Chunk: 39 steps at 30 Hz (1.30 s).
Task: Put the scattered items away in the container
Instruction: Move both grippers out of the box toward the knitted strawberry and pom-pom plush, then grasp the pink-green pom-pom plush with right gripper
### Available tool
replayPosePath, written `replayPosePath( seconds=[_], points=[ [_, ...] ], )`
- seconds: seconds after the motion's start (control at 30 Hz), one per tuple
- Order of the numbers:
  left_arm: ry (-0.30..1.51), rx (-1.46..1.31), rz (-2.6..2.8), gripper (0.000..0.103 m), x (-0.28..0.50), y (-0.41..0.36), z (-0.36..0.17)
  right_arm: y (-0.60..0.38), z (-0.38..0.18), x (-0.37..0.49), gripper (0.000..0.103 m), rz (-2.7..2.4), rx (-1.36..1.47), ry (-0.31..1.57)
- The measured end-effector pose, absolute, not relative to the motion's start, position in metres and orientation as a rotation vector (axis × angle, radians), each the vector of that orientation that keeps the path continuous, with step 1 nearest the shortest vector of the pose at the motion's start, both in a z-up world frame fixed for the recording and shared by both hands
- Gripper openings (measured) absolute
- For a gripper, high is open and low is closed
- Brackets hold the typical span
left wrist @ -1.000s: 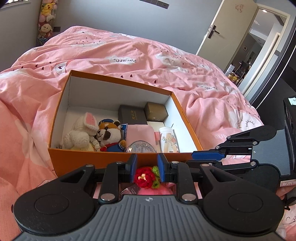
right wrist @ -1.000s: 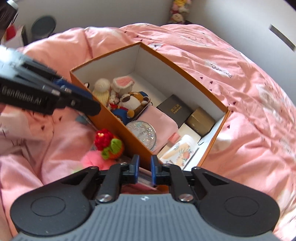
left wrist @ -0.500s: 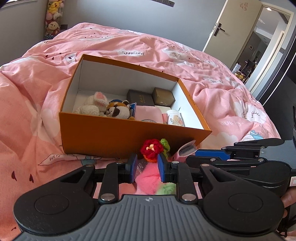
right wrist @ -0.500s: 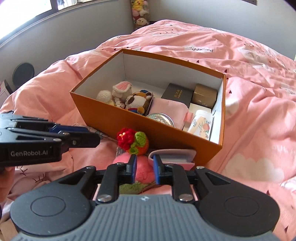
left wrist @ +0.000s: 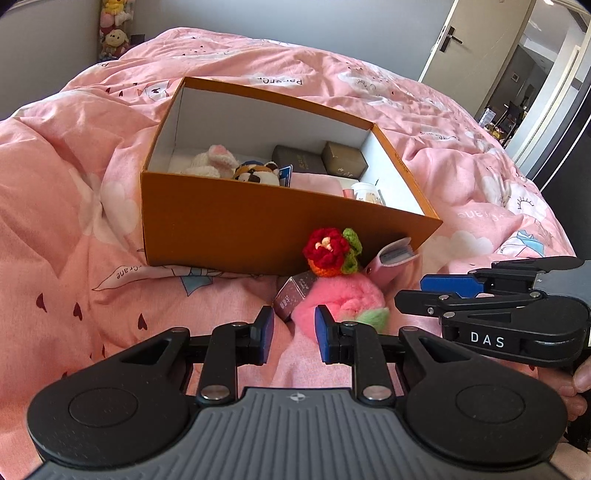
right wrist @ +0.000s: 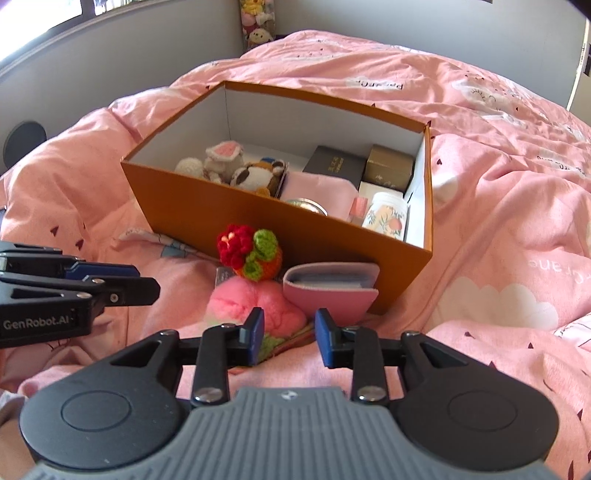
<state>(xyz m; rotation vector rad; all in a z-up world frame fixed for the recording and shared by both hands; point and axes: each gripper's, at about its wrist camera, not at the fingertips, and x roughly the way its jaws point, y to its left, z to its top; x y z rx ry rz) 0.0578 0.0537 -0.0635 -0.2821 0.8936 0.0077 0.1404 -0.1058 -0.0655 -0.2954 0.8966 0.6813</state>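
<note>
1. Both sets of jaws stand apart with nothing clamped. Left gripper [left wrist: 291, 334] has only pink duvet between its blue pads; a fluffy pink plush [left wrist: 341, 295] lies just ahead of its right pad.
2. Right gripper [right wrist: 289, 338] jaws are opening. Same pink plush [right wrist: 255, 306] sits just ahead of the gap, nearer the left pad; pads don't press on it.
3. Orange cardboard box [left wrist: 236, 229], open top, white inside, sits on the pink duvet [left wrist: 74, 184].
4. Inside the box: white rabbit plush [right wrist: 223, 158], brown-and-white dog plush [right wrist: 258, 177], dark box [right wrist: 334, 164], gold-brown box [right wrist: 389, 168], pink pouch [right wrist: 317, 190], floral white jar [right wrist: 386, 216], round silver tin [right wrist: 306, 205].
5. Still outside, bunched against the box's near wall: crocheted red flower with green leaves on an orange base [right wrist: 249, 253], pink card holder [right wrist: 330, 290] leaning on the box, small brownish carton [left wrist: 293, 297] touching the pink plush.
6. Each gripper shows in the other's view, flanking that cluster.
7. Stuffed toys [right wrist: 256, 22] stacked in the far corner.
</note>
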Motion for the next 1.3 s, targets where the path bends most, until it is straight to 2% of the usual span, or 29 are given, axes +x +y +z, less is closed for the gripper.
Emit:
replayPosePath(
  seconds=[0.13, 0.7, 1.3],
  points=[
    [0.922, -0.298, 0.018, 0.027, 0.057, 0.057, -0.07, -0.105, -0.076, 0.142, 0.039, 0.669, -0.329, 0.93],
    [1.001, -0.383, 0.034, 0.027, 0.055, 0.074, -0.09, -0.095, -0.096, 0.149, 0.041, 0.725, -0.341, 0.993],
    [0.983, -0.383, 0.002, 0.028, 0.077, 0.066, -0.084, -0.081, -0.082, 0.16, 0.042, 0.839, -0.287, 0.951]
  ],
)
